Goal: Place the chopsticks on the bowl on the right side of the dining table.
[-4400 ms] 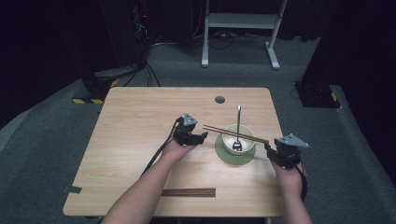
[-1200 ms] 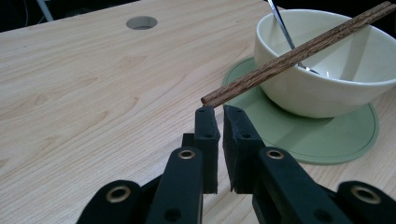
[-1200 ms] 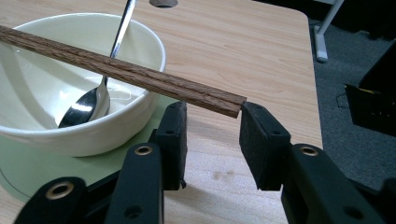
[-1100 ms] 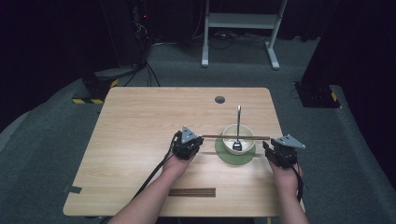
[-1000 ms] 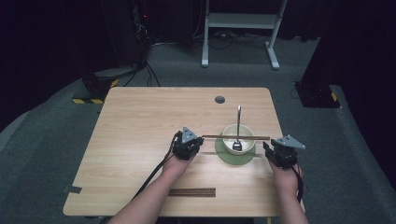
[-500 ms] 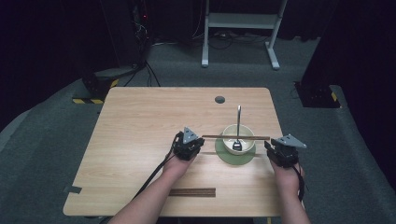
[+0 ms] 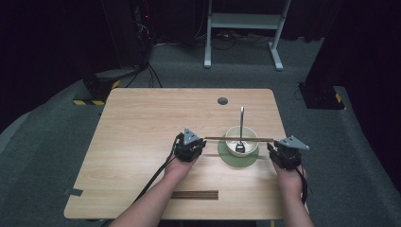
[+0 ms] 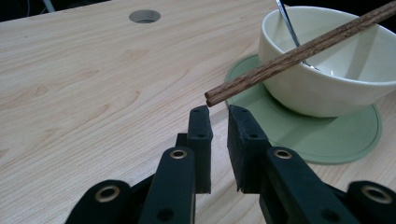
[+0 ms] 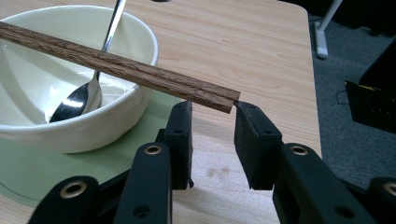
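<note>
The chopsticks (image 7: 239,139) lie flat across the bowl (image 7: 241,146), pointing side to side. One end sits just beyond each gripper's slightly parted, empty jaws, left gripper (image 8: 219,122) and right gripper (image 9: 212,122).

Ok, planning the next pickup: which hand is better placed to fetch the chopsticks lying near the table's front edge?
Left, probably. The left tongs, jaws just opened, hold nothing, and those chopsticks lie beside the left forearm. The right tongs, jaws just closed slightly, are farther off, past the bowl.
</note>
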### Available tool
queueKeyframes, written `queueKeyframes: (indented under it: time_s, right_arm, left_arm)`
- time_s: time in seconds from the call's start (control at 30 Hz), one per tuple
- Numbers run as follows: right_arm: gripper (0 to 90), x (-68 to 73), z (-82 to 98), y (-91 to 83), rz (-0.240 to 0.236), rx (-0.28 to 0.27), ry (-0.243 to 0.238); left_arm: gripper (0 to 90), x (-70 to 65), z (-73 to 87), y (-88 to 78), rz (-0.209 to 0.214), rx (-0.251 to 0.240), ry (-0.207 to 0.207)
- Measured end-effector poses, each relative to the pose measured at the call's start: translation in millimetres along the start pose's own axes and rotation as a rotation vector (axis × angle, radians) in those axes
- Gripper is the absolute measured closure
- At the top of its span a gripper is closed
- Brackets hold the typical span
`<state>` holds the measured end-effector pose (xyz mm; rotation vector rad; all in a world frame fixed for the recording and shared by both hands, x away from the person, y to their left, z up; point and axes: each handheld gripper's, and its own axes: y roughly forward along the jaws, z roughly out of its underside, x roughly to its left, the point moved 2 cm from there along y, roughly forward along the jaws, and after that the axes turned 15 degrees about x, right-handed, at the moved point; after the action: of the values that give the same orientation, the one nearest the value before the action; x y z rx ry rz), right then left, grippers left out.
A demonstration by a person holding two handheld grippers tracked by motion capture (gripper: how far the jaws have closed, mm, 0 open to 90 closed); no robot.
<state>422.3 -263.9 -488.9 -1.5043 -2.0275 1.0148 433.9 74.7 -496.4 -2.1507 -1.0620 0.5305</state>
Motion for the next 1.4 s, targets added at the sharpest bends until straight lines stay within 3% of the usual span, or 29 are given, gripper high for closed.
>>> queueKeyframes:
  time_s: [0.2, 0.47, 0.93, 1.4]
  right_arm:
    - [71.0, 0.4, 0.1, 1.7, 0.004, 0.002, 0.001]
    - [70.0, -1.0, 0.5, 1.9, 0.008, 0.001, 0.003]
    - [72.0, -2.6, 0.7, 1.3, 0.016, -0.001, 0.009]
    - [71.8, -2.7, 0.9, 2.4, 0.018, 0.003, 0.011]
  left_arm:
    - [79.0, 1.1, -0.8, 3.6, 0.002, 0.006, -0.002]
    - [79.1, -1.5, -1.7, 6.0, 0.003, 0.008, 0.009]
    - [80.0, 1.5, -3.5, 5.3, -0.007, -0.001, -0.016]
    - [79.0, 3.6, -0.9, 5.8, -0.002, 0.011, -0.012]
